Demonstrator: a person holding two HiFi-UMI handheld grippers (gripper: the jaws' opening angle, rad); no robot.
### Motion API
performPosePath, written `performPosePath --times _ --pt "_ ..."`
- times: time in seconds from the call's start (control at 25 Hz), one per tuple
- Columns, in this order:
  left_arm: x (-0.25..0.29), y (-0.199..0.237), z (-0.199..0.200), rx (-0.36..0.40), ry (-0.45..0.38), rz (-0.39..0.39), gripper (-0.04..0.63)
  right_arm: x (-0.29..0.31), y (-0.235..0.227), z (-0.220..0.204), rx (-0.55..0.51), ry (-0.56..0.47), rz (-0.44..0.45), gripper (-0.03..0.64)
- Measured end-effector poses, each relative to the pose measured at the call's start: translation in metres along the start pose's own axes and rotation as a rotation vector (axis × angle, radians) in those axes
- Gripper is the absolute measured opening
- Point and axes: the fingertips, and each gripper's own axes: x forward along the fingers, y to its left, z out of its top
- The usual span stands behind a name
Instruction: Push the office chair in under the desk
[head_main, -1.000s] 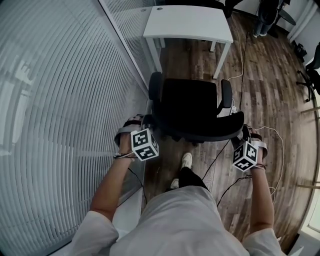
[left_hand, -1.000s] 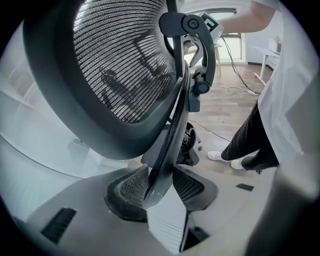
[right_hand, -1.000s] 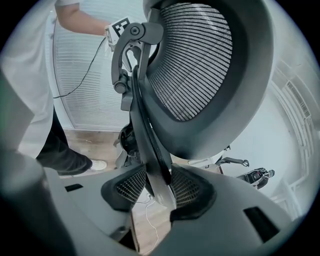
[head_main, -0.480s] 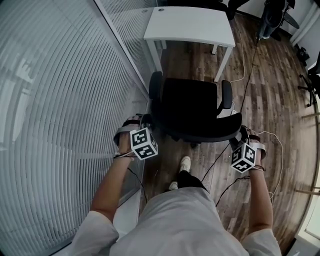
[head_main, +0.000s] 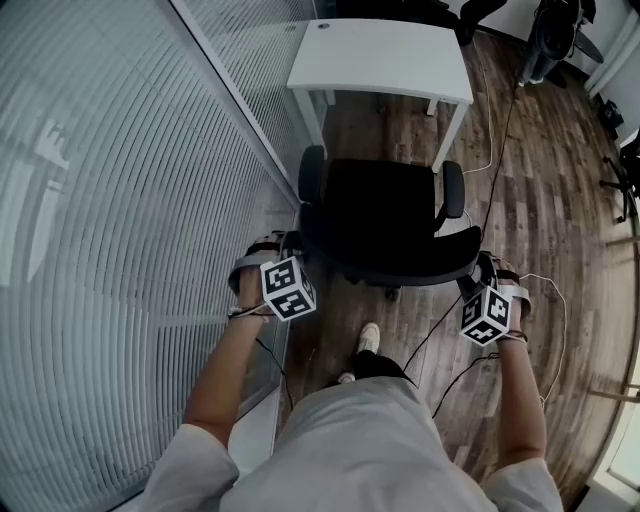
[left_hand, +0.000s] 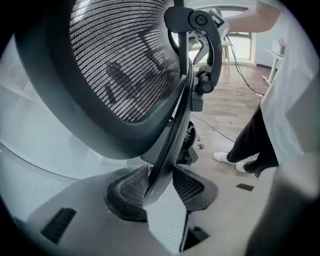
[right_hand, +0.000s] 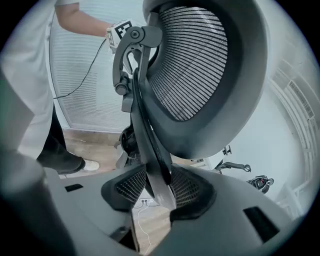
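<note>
Your left claw (head_main: 283, 243) at 10 o'clock and right claw (head_main: 486, 268) at 2 are each clamped on a side rim of the office chair (head_main: 385, 215), likely so the push runs straight. The chair stands at 12, just short of the desk (head_main: 385, 55).

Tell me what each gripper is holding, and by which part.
Both hold the office chair by its backrest rim: the left gripper is clamped on one side edge, the right gripper on the opposite edge.

The chair (head_main: 385, 215) before the desk (head_main: 385, 55)
</note>
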Motion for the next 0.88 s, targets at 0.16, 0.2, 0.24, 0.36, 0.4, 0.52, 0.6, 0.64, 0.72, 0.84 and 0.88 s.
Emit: performPosePath --times 0.16,0.2,0.24,0.36,0.4,0.52,0.6,0.64,0.72,0.84,0.88 --pt "0.005 0.012 0.004 -0.006 0.016 -0.008 0.161 0.007 -0.014 0.001 -0.007 -0.011 0.011 0.166" --pt "0.007 0.015 0.006 -0.008 0.016 -0.008 0.161 0.009 -0.018 0.001 -0.01 -0.013 0.011 0.166" --pt "0.008 0.018 0.007 -0.01 0.015 -0.005 0.161 0.011 -0.022 0.0 -0.011 -0.015 0.009 0.166" --pt "0.014 0.029 0.01 -0.015 0.019 0.005 0.161 0.018 -0.032 0.002 -0.013 -0.02 0.005 0.166" --pt "0.016 0.032 0.01 -0.016 0.022 0.006 0.161 0.021 -0.035 0.002 -0.013 -0.02 0.006 0.166" --pt "0.02 0.042 0.013 -0.018 0.026 0.008 0.161 0.028 -0.047 0.003 -0.015 -0.022 0.004 0.166" --pt "0.023 0.051 0.014 -0.02 0.027 0.011 0.161 0.033 -0.055 0.004 -0.017 -0.022 0.002 0.166" --pt "0.025 0.053 0.015 -0.021 0.028 0.012 0.161 0.035 -0.058 0.005 -0.018 -0.021 0.002 0.166" --pt "0.029 0.056 0.016 -0.023 0.028 0.011 0.161 0.039 -0.062 0.004 -0.018 -0.02 0.001 0.166" --pt "0.035 0.063 0.019 -0.023 0.028 0.007 0.161 0.045 -0.07 0.003 -0.016 -0.019 0.001 0.166" --pt "0.038 0.066 0.019 -0.023 0.029 0.006 0.161 0.048 -0.072 0.003 -0.016 -0.02 0.002 0.166"
